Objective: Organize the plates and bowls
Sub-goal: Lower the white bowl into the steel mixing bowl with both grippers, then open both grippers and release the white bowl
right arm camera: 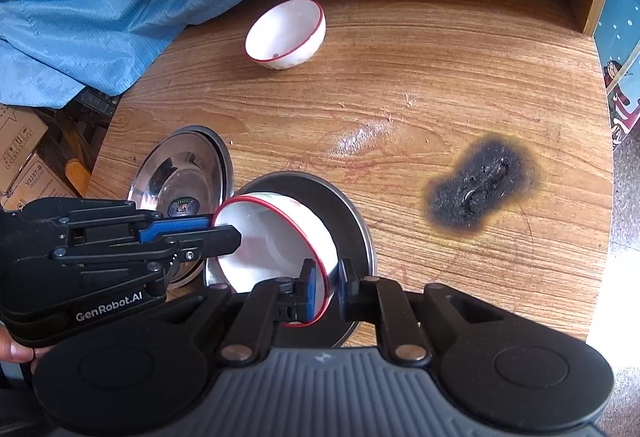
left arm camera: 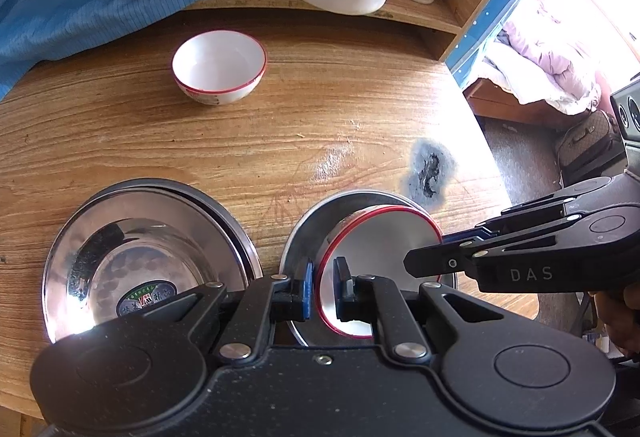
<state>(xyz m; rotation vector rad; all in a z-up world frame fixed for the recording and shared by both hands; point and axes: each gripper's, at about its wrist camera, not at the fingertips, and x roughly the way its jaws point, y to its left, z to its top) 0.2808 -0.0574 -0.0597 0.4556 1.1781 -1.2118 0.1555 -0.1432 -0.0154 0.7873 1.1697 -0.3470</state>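
Left wrist view: left gripper (left arm camera: pixel 323 287) clamped on the rim of a tilted red-rimmed bowl (left arm camera: pixel 380 265) over a steel plate (left arm camera: pixel 316 221); second steel plate (left arm camera: pixel 148 257) to its left; another bowl (left arm camera: pixel 219 65) far on the wooden table (left arm camera: pixel 320 125). Right wrist view: right gripper (right arm camera: pixel 325 289) pinching the same tilted bowl's rim; burn mark (right arm camera: pixel 480 193) at right.

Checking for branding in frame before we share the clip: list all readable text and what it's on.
"DAS": side of the right gripper.
"GenRobot.AI": side of the left gripper.
"V2287-8": cardboard box on the floor; its other print is too small.
Sticker in the steel plate: characters blurred, unreadable.
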